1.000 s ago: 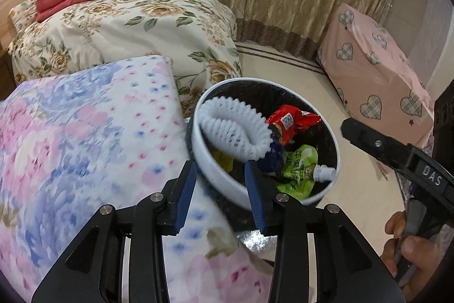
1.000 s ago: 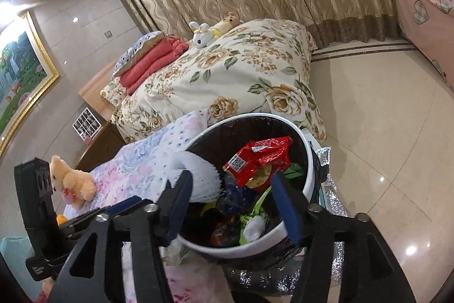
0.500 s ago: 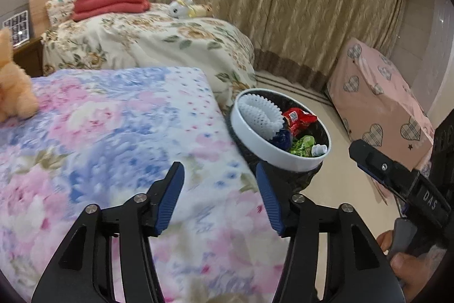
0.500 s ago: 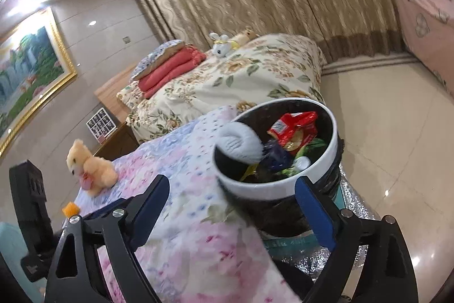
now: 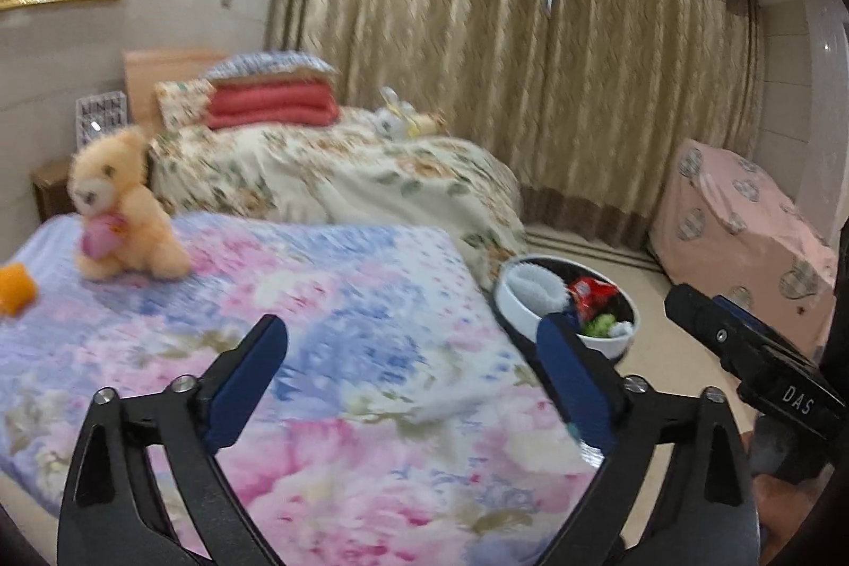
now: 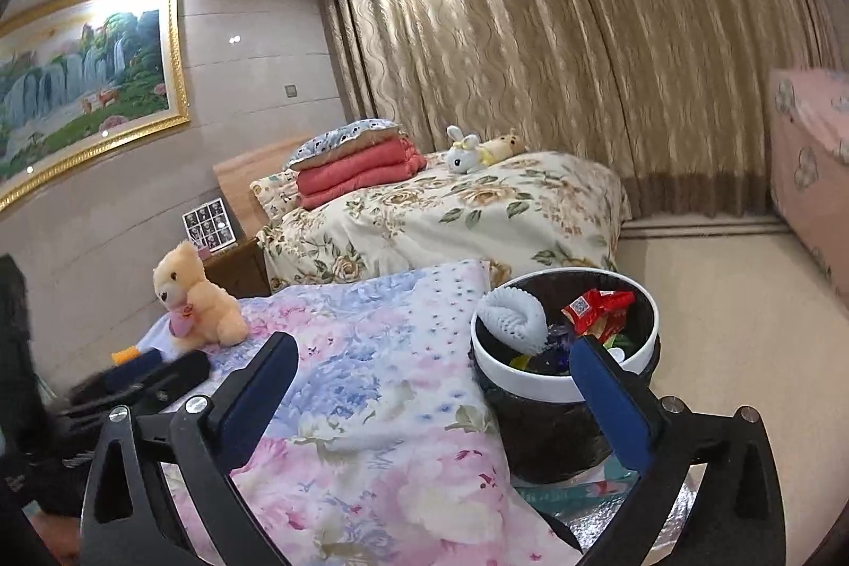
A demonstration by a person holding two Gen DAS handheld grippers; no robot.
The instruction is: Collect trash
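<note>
Both your tongs, left (image 5: 411, 359) and right (image 6: 432, 377), gape wide and empty above the flowered bed (image 5: 339, 354). Ahead to the right of each, the trash bin (image 6: 530, 388) stands beside the bed, holding a red wrapper (image 6: 597, 308) and white foam (image 6: 512, 314).

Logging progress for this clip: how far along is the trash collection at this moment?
Mostly done, it seems: the trash bin already holds a white foam net, a red wrapper and other scraps. Nothing is in hand: the left gripper and right gripper are both open and empty over the floral bed. Possibly left: a small orange item beside the teddy bear; whether it is trash is unclear.
</note>
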